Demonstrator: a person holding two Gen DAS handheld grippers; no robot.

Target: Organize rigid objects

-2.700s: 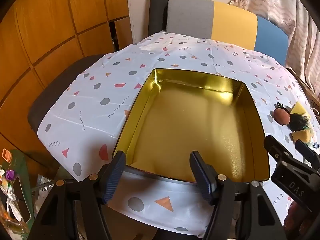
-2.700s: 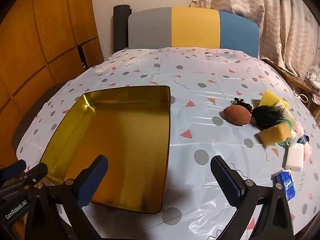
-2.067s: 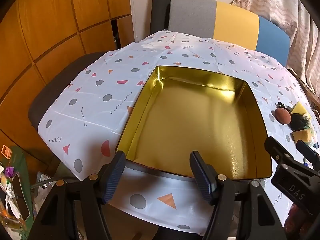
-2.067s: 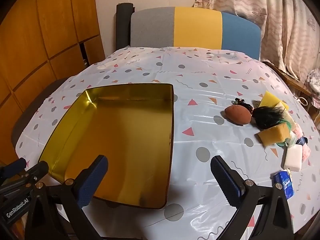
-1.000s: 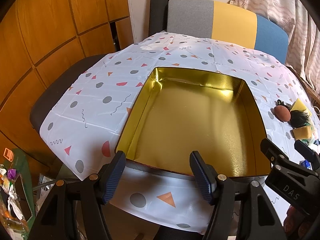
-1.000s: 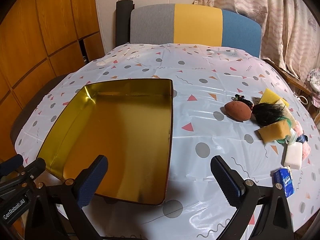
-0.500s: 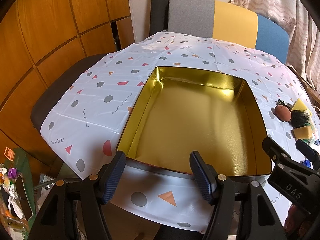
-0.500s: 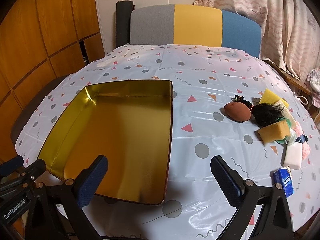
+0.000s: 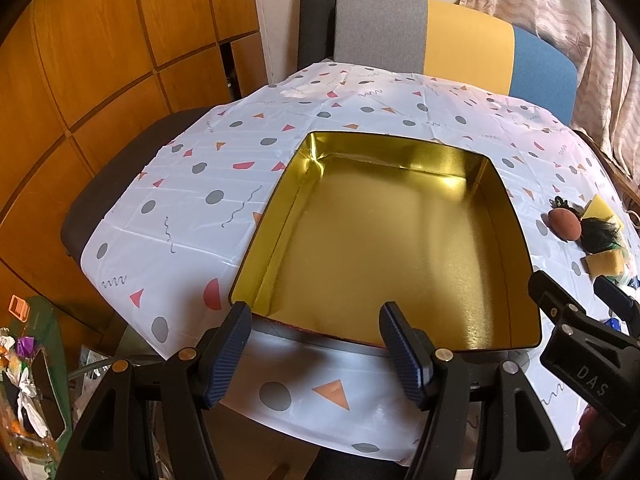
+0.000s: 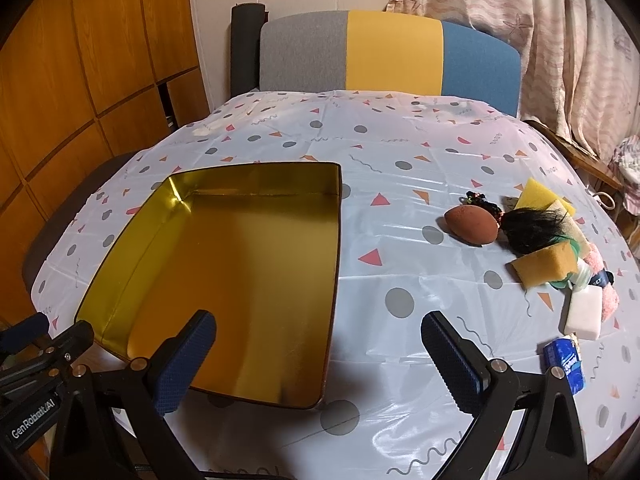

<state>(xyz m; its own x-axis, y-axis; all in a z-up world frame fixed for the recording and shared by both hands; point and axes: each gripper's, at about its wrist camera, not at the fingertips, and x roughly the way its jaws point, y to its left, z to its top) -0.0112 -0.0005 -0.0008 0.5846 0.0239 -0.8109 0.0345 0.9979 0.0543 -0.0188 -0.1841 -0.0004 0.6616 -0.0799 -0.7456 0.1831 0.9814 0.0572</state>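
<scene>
Both wrist views overlook the gold tin [image 9: 384, 248]

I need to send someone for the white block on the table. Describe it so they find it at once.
Start at the gold tin on the patterned tablecloth, then go to the pile of small things off its right side. At the pile's near end lies the white block, between a yellow sponge and a blue packet: the only plain white slab there.

Background only: room stuff around the table.
I see a patterned tablecloth [image 10: 400, 184] covering the table, a chair [image 10: 392, 56] with a grey, yellow and blue back at the far edge, a black roll [image 10: 244, 44] upright beside it, wood panels [image 9: 100, 60] on the left, curtains [image 10: 560, 40] on the right.
</scene>
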